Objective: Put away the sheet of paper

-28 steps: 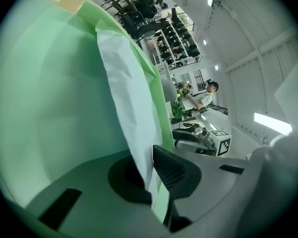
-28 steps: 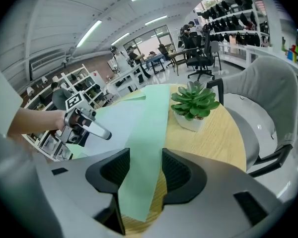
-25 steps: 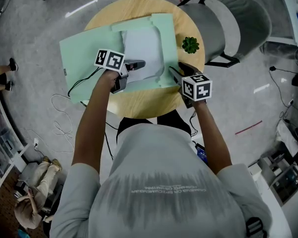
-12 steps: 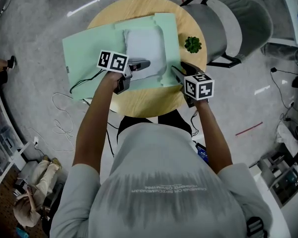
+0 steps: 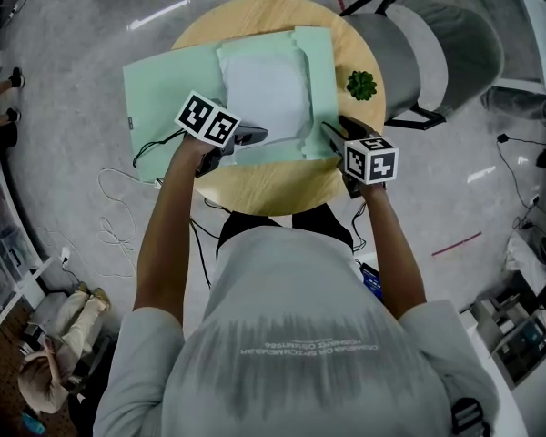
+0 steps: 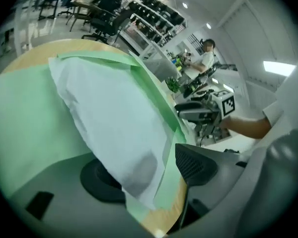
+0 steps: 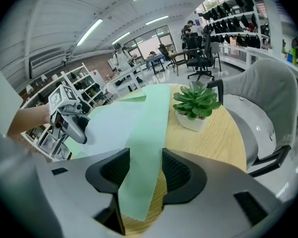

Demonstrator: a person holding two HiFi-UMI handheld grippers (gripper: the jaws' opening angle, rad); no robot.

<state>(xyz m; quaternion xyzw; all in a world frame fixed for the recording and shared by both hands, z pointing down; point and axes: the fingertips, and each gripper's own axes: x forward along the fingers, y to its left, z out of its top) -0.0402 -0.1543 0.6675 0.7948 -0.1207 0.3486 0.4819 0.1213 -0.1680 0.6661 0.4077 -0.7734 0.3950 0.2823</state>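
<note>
a round wooden counter (image 5: 273, 185) carries an open green folder (image 5: 168, 94), whose left part hangs out past the counter's left rim. the white paper (image 5: 266, 94) lies on the folder's right half, bordered by a narrow green flap along its far edge and another along its right edge. i cannot tell whether its edges sit under those flaps.

the left tool (image 5: 250, 137) is at the paper's near edge. its jaws stand wide and are opening. in the left gripper view the paper's near corner droops between them, draped over one pad, while the other pad stands clear of it.

the right tool (image 5: 332, 133) is at the folder's near right corner. in the right gripper view its jaws are narrow, with the right flap's near end running up between the pads, which seem to be closed on it.

a small potted plant (image 5: 362, 85) stands on the bare wood just right of the folder, apart from both tools. a grey chair (image 5: 437, 53) sits beyond the counter on the right.
</note>
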